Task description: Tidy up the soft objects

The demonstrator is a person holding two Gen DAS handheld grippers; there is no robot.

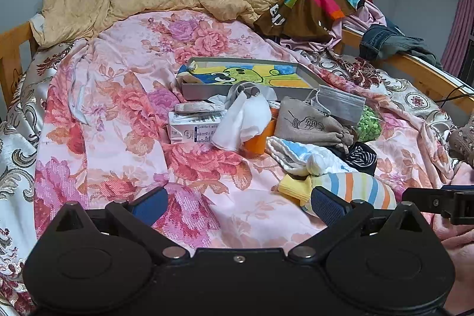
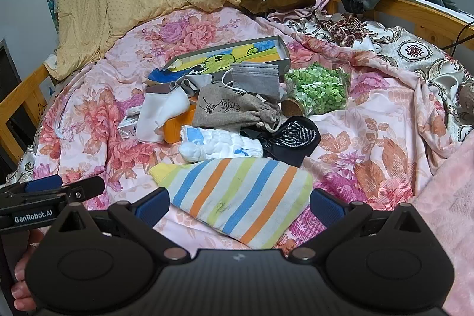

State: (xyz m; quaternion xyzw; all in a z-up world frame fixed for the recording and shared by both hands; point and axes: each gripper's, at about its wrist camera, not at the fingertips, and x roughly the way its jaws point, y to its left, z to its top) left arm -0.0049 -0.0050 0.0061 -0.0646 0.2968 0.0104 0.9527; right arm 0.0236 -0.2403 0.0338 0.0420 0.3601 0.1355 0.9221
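The task seems to be at its beginning: nothing looks sorted yet. In the middle of both views a mixed heap lies on the pink flowered bedsheet (image 2: 370,144). The soft things in it are a striped sock with blue, orange and yellow-green bands (image 2: 243,197), a white quilted cloth with blue patches (image 2: 222,144), a black sock with white dotted lines (image 2: 293,135), a beige linen drawstring pouch (image 2: 234,108), a grey face mask (image 2: 254,77) and a white crumpled cloth (image 2: 160,114). Hard things are mixed among them: a glass jar of green bits with a cork stopper (image 2: 320,91), a small white carton (image 1: 192,129) and an orange container (image 2: 177,126). A shallow grey box with a colourful drawing inside (image 1: 246,73), above the heap, holds no soft things yet, as far as I can see.

The right gripper (image 2: 240,203) is open and empty, its jaws on both sides of the striped sock at the lower centre, not closed on it. The left gripper (image 1: 237,203) is also open and holds nothing, above bare sheet at the lower centre of its view.
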